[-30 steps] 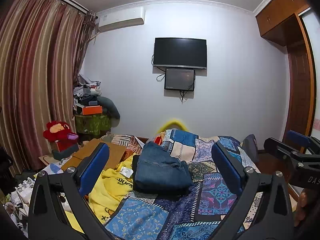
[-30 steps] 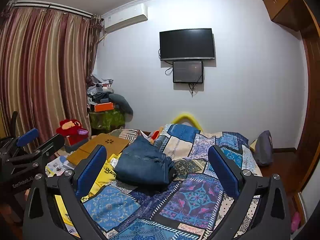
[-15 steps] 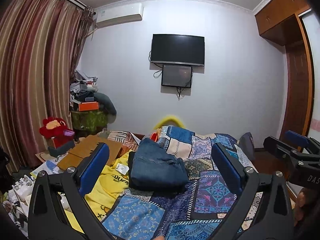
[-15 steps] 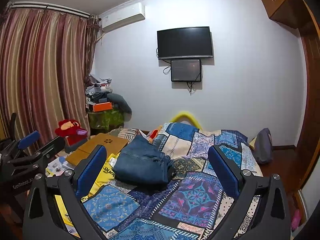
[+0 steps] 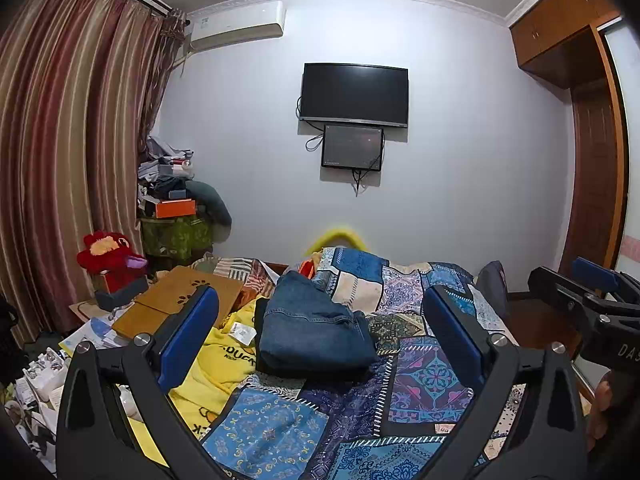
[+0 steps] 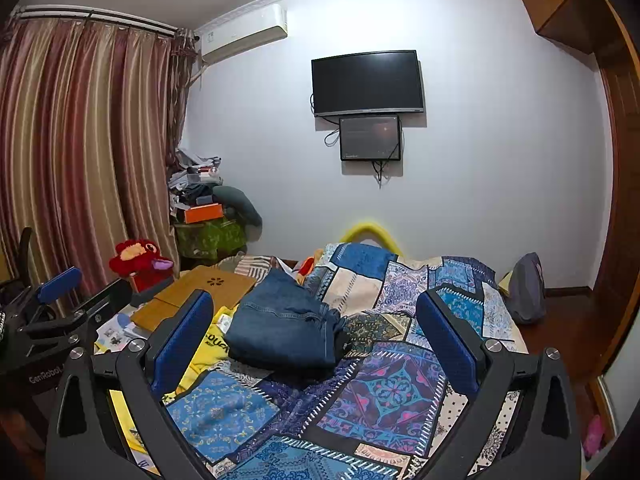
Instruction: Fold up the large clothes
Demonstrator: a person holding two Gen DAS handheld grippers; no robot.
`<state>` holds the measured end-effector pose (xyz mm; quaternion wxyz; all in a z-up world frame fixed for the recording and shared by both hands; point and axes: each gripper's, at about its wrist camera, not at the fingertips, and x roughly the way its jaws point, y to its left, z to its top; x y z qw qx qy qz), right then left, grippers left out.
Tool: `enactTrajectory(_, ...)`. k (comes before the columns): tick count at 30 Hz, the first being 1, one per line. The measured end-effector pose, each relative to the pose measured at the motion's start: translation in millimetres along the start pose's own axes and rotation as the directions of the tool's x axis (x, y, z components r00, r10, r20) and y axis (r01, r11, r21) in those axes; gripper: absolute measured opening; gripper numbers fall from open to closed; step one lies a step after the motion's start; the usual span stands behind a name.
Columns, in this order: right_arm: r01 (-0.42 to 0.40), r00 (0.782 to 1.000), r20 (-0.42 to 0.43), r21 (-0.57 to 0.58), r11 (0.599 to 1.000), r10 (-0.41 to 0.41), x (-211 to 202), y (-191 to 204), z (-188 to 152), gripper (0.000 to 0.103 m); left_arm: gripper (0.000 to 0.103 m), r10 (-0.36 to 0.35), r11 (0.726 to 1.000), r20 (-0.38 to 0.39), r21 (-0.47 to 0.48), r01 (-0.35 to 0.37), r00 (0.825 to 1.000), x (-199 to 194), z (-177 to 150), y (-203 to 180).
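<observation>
Folded blue jeans (image 5: 312, 328) (image 6: 286, 328) lie in a neat stack on the patchwork bedspread (image 5: 424, 368) (image 6: 384, 388), mid-bed. A yellow garment with black lettering (image 5: 216, 364) (image 6: 208, 348) is spread to their left, partly under them. My left gripper (image 5: 320, 340) is held above the near end of the bed, open and empty, well short of the jeans. The right gripper (image 6: 312, 340) hovers likewise, open and empty. Each gripper shows at the edge of the other's view: the right one (image 5: 592, 300), the left one (image 6: 60, 312).
A brown folding board (image 5: 180, 300) lies on the bed's left side, with papers and clutter (image 5: 44, 364) beside it. A red plush toy (image 5: 108, 256) and a pile of boxes (image 5: 176, 216) stand by the striped curtain. A grey bag (image 6: 528, 292) sits at the right. A TV (image 5: 354, 94) hangs on the wall.
Both views have shifted slightly; the bed and jeans sit a little lower and left in the left wrist view. The jeans have not moved and both grippers stay open.
</observation>
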<state>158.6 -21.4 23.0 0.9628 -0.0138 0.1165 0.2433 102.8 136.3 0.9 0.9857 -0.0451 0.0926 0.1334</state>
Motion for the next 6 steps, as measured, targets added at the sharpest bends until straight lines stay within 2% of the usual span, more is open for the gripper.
enactTrajectory(6, -0.001, 1.000, -0.002, 0.001, 1.000, 0.001, 0.9, -0.7, -0.6, 0.101, 0.103, 0.001, 1.000, -0.008, 0.001, -0.001, 1.000, 1.9, -2.7, 0.9)
